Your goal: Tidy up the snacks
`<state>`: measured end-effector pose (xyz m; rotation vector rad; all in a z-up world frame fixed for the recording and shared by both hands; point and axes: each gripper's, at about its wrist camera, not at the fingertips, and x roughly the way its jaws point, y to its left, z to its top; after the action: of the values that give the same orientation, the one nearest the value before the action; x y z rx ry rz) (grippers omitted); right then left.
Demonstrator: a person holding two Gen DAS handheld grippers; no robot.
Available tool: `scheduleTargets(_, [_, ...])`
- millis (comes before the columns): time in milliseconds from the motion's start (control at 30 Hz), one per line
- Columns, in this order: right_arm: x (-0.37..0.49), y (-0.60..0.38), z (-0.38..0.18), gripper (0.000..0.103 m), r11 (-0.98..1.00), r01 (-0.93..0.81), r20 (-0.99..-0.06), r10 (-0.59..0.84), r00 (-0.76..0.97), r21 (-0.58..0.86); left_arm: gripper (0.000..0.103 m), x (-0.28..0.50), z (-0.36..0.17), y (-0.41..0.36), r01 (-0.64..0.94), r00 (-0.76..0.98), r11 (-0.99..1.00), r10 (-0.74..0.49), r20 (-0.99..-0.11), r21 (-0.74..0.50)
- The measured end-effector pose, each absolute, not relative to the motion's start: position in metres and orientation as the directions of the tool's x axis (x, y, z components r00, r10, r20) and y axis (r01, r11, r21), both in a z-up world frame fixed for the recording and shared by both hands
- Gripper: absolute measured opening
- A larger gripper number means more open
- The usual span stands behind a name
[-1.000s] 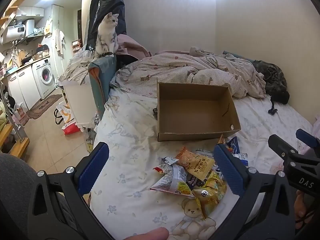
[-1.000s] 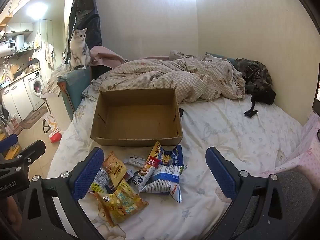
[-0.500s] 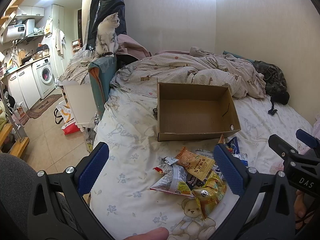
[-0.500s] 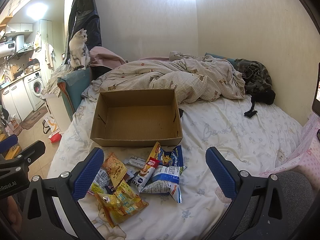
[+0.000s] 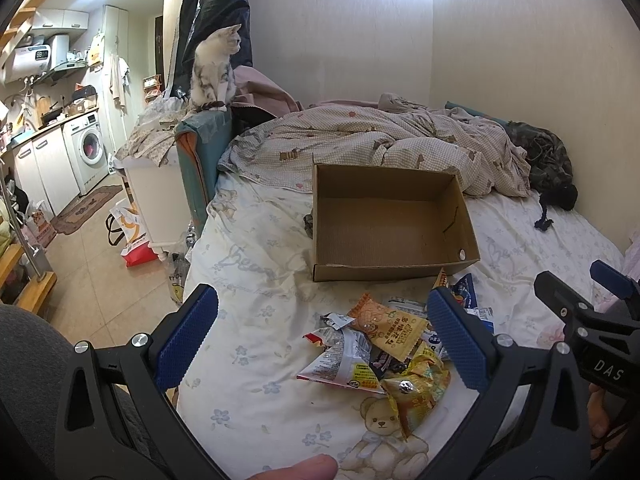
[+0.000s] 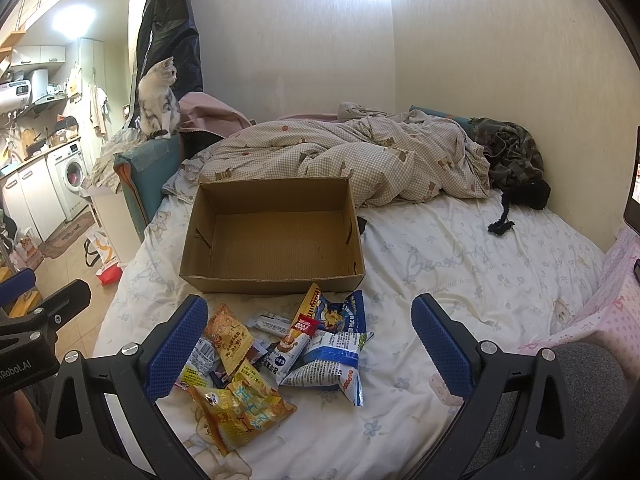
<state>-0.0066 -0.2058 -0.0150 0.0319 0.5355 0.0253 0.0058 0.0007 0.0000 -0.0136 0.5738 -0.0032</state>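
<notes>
Snacks (image 6: 276, 356) unmoved before empty cardboard box (image 6: 272, 236), both claws still spread wide; cat's (image 5: 214, 70) head now turned right

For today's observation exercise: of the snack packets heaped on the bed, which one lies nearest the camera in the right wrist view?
The yellow packet, lowest in the pile; the orange packet lies farther back.

right tongs (image 5: 608, 292) cut off at edge.

Both wrist views face up the bed (image 5: 256, 248) — sharing box (image 6: 276, 240), snacks (image 6: 280, 352)
</notes>
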Motion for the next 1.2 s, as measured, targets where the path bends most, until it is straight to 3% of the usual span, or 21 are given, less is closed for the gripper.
scheduleTargets(1200, [-0.007,-0.2064,-0.0122,0.103,0.999,-0.013,-0.509,0.03,0.86,0.037,0.103,0.0023,-0.0013,-0.001,0.0,0.842,1.0,-0.007,-0.539,-0.014])
